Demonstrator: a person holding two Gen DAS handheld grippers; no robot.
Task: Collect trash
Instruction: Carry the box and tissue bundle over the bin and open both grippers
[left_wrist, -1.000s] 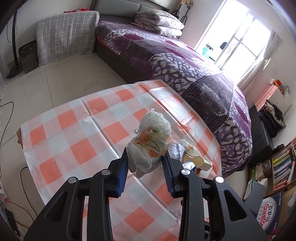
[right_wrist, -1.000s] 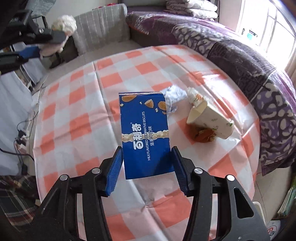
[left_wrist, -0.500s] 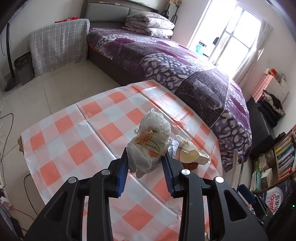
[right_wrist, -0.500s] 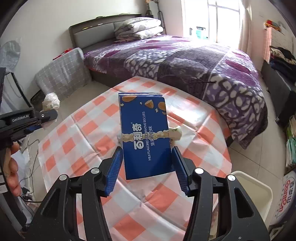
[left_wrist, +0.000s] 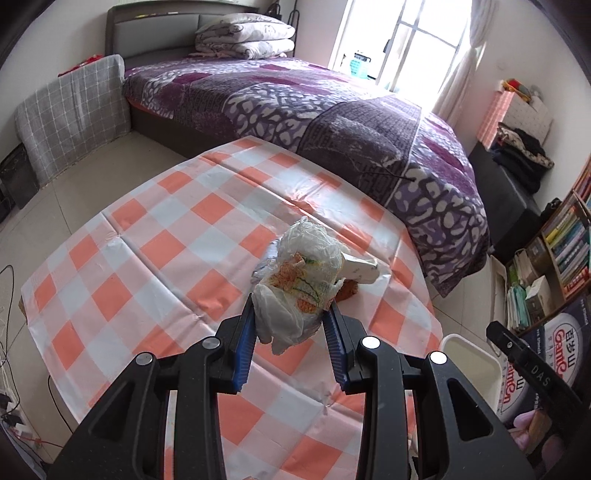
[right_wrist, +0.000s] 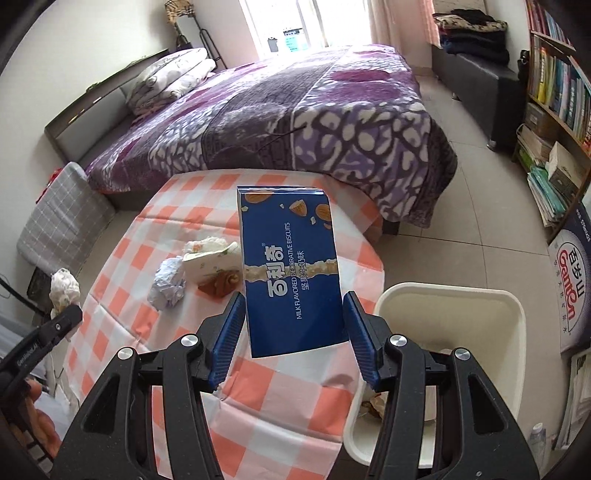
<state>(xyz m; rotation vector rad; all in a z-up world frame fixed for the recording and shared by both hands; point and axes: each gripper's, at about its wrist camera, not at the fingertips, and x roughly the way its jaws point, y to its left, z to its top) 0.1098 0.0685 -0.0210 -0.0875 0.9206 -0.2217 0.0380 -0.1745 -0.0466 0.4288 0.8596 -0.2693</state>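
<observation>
A crumpled plastic bag (left_wrist: 299, 284) with an orange print is clamped between the blue pads of the left gripper (left_wrist: 291, 332) and held above the table (left_wrist: 155, 236), which is covered in an orange-and-white check cloth. A blue biscuit box (right_wrist: 291, 269) is clamped upright by its lower end in the right gripper (right_wrist: 295, 332), above the table's near edge and just left of a white bin (right_wrist: 480, 306). The bin stands on the floor beside the table; some scraps are seen at its bottom. On the cloth a tipped carton (right_wrist: 212, 260), a paper ball (right_wrist: 168, 286) and a brown scrap (right_wrist: 219, 284) are grouped close together, the scrap touching the carton. In the right wrist view the bag is seen at the far left, well apart from the box. A bed (right_wrist: 295, 110) with a purple cover is set behind the table.
</observation>
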